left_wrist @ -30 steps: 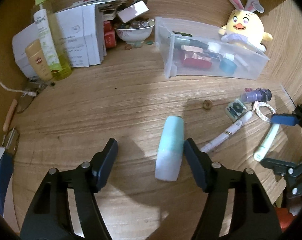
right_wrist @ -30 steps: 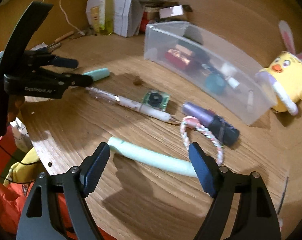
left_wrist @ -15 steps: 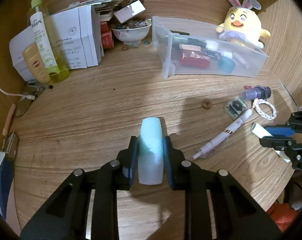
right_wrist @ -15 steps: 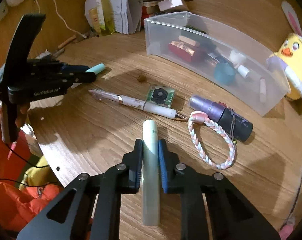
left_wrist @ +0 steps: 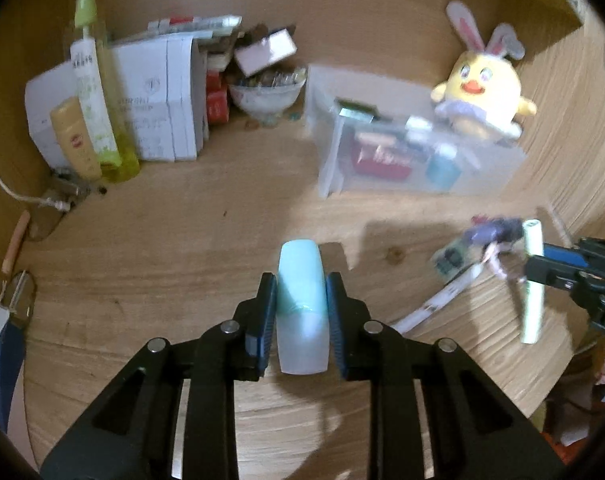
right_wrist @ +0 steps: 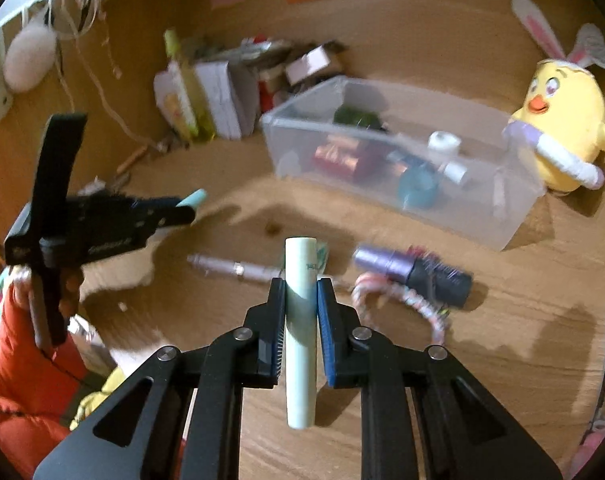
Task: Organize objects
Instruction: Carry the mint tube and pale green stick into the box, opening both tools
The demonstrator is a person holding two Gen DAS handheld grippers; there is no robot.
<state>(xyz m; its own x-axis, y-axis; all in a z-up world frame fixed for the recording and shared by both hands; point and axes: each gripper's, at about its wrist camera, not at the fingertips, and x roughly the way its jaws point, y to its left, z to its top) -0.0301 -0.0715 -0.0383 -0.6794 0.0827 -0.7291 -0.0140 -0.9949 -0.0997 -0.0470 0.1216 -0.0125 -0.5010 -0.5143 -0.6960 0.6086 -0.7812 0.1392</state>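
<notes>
Grippers number two, each clenched on one thing: the left gripper (left_wrist: 301, 312) grasps a stubby mint-capped bottle (left_wrist: 301, 304) between its pads, the right gripper (right_wrist: 300, 320) grasps a slim pale green tube (right_wrist: 301, 328), lifted off the bench (right_wrist: 502, 340); one clear plastic bin (right_wrist: 514, 216) sits toward the back, holding a red case, a teal cap and several small items too blurred to count; one yellow plush chick (right_wrist: 562, 120) with rabbit ears stands just beside the bin's far end; loose on the bench lie one pen (right_wrist: 238, 269), one purple-and-black bottle (right_wrist: 414, 270), one braided loop (right_wrist: 418, 308) and one small green-backed card, partly hidden behind the tube; open wood lies between the grippers and the bin; the bench edge runs close on the left in the right wrist view, with orange fabric below; the back corner is crowded with white boxes, one bowl and two bottles, all soft with blur
</notes>
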